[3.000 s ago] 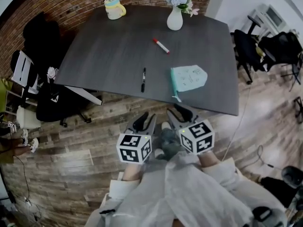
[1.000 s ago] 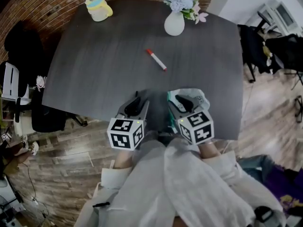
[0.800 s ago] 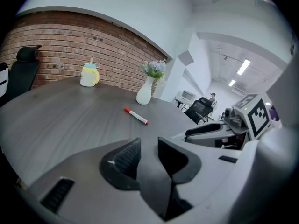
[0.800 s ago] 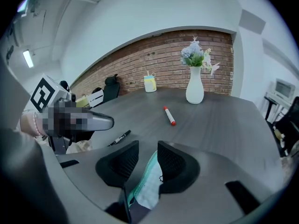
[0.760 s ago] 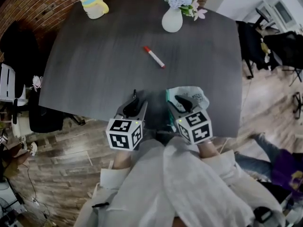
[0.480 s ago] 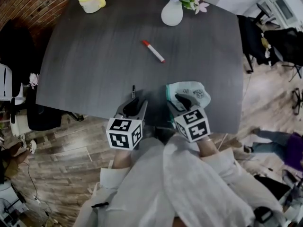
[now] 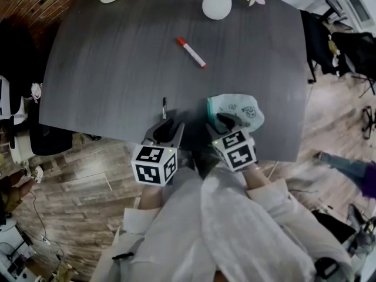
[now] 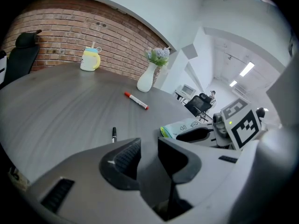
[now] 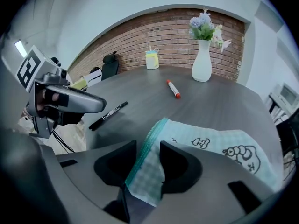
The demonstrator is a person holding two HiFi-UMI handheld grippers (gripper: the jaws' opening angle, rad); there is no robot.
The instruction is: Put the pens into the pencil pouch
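The right gripper (image 9: pixel 148 148) has just been opening, its fingers (image 9: pixel 180 164) apart astride the pencil pouch (image 9: pixel 210 146) zip edge.

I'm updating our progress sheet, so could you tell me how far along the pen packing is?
Nothing is packed yet: the black pen and the red-capped marker both lie on the table, outside the pencil pouch. In hand: the right gripper, its jaws just opening, straddles the pouch's zipper edge; the left gripper is open and empty. Left: both pens.
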